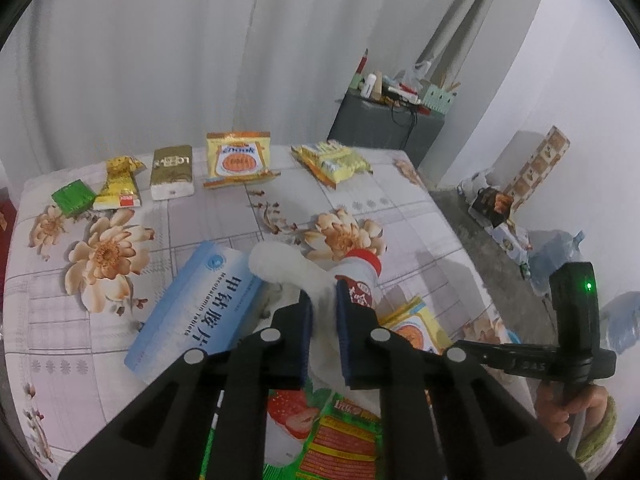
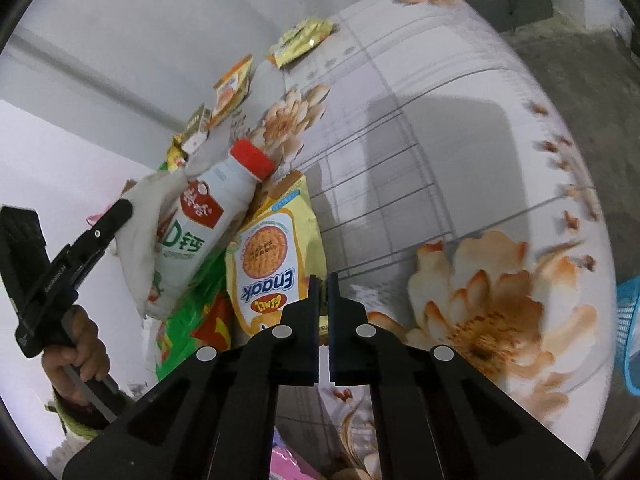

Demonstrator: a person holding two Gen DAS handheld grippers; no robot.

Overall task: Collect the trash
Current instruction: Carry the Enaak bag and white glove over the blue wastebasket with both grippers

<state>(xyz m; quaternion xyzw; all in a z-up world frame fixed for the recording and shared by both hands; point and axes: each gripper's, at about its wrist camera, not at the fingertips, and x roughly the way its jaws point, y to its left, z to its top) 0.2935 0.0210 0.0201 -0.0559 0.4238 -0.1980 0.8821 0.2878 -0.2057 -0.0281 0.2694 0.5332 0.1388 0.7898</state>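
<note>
The left claw (image 1: 323, 304) grips a crumpled white tissue (image 1: 280, 266) above the tabletop's (image 1: 400, 216) near edge, the right claw (image 2: 323, 292) is clenched empty, so carrying it to a bin likely follows.

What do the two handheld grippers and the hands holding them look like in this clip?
Both the left gripper and right gripper are matte black linkage frames with silver rivets and dark blue finger pads. The right one's handle unit shows a green LED. A bare hand with a greenish cuff grips it.
</note>
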